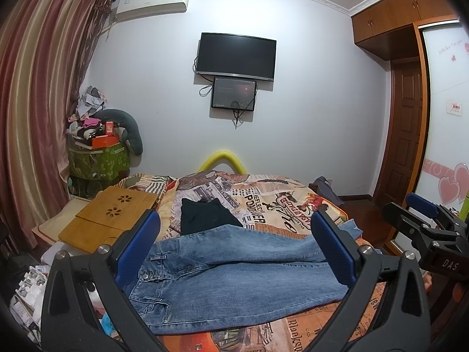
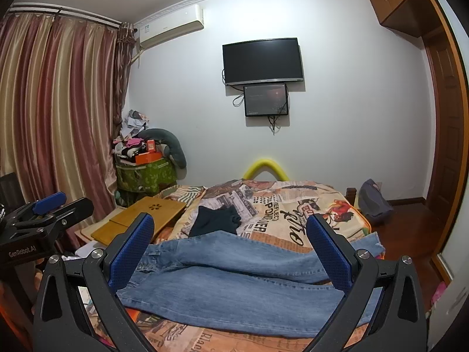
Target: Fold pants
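Blue jeans [image 1: 234, 275] lie flat across the near end of the bed, waistband at the left, legs running right to the hems [image 1: 353, 228]. They also show in the right wrist view [image 2: 234, 281]. My left gripper [image 1: 236, 240] is open and empty, held above the jeans, its blue pads [image 1: 137, 249] wide apart. My right gripper [image 2: 230, 243] is open and empty, also above the jeans. Each gripper shows in the other's view: the right one [image 1: 422, 220] at the right edge, the left one [image 2: 49, 205] at the left edge.
A folded black garment [image 1: 205, 215] lies behind the jeans on the printed bedspread [image 1: 278, 205]. A bamboo lap desk [image 1: 111, 217] sits at the bed's left. A cluttered green bin [image 1: 98, 158], curtains, wall TV [image 1: 236, 55] and wardrobe [image 1: 410, 102] surround the bed.
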